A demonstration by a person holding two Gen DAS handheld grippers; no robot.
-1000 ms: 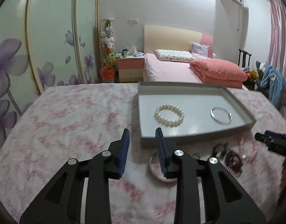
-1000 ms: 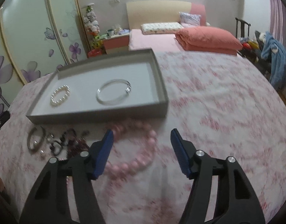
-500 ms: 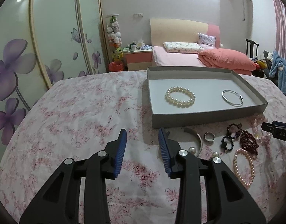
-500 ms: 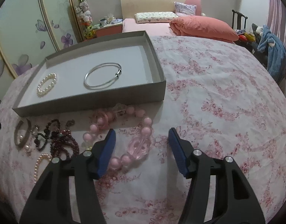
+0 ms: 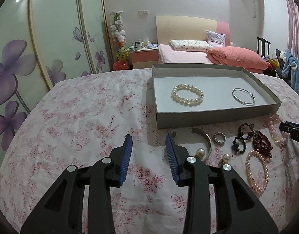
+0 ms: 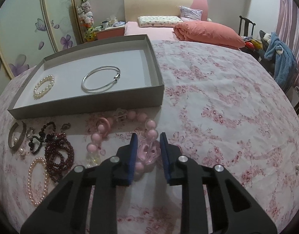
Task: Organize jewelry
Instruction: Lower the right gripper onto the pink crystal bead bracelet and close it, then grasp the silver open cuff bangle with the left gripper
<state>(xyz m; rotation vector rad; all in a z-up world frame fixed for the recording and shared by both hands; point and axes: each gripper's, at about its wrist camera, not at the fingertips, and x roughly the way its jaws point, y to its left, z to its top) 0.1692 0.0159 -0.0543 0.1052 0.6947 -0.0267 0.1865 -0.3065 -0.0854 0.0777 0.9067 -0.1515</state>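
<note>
Closing fast since the earlier frames, the right claw (image 6: 147, 137) is narrowing its jaws around the clear pink charm of the pink bead bracelet (image 6: 149, 150), which is sitting directly between the blue pads; whether the pads are already pressing on it I cannot tell. That charm is lying dead ahead of the right claw, with the rest of the bracelet looping away and to the left toward the grey tray (image 6: 90, 102), so this hand is the nearer one by far. Meanwhile the left claw (image 5: 149, 139) is hovering over bare floral tabletop cloth with its jaws partly apart and nothing between them, the silver cuff (image 5: 205, 136) lying just to its right. Farther off, inside the tray, the white pearl bracelet (image 6: 43, 86) and the thin silver bangle (image 6: 100, 81) are resting well apart. Lifting the bracelet will likely call for a carry forward and left, over the near tray wall.
</note>
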